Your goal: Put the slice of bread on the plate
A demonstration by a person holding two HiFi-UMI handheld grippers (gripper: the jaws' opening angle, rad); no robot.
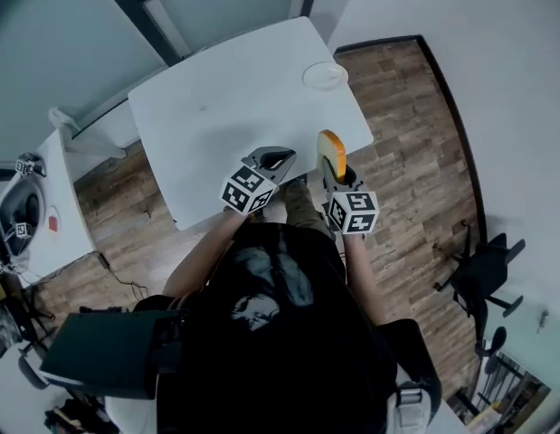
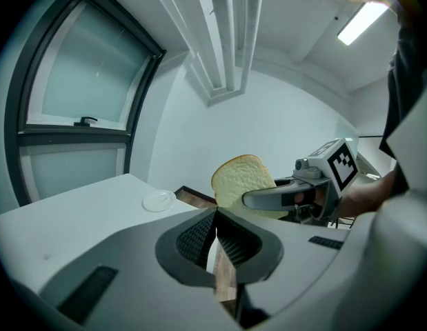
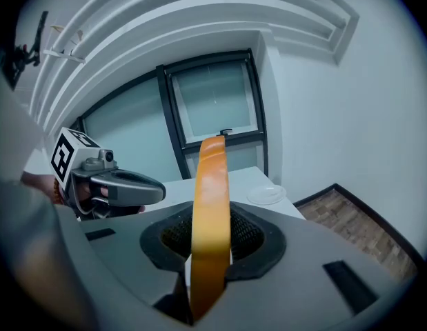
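A slice of bread (image 1: 331,153) with an orange-brown crust stands on edge between the pads of my right gripper (image 1: 337,172), which is shut on it, just off the white table's (image 1: 225,98) near right edge. From the right gripper view the bread (image 3: 210,198) hides most of the gap between the jaws. A small white plate (image 1: 326,75) sits empty at the table's far right corner, well ahead of the bread. My left gripper (image 1: 278,159) hangs beside the right one over the table's near edge, shut and holding nothing. The left gripper view shows the bread (image 2: 242,178) and the plate (image 2: 158,200).
Wood floor (image 1: 406,134) runs along the table's right side and near edge. A black office chair (image 1: 483,274) stands at the right. A side desk (image 1: 44,215) with equipment is at the left, and a dark case (image 1: 99,355) sits at the lower left. Windows lie beyond the table.
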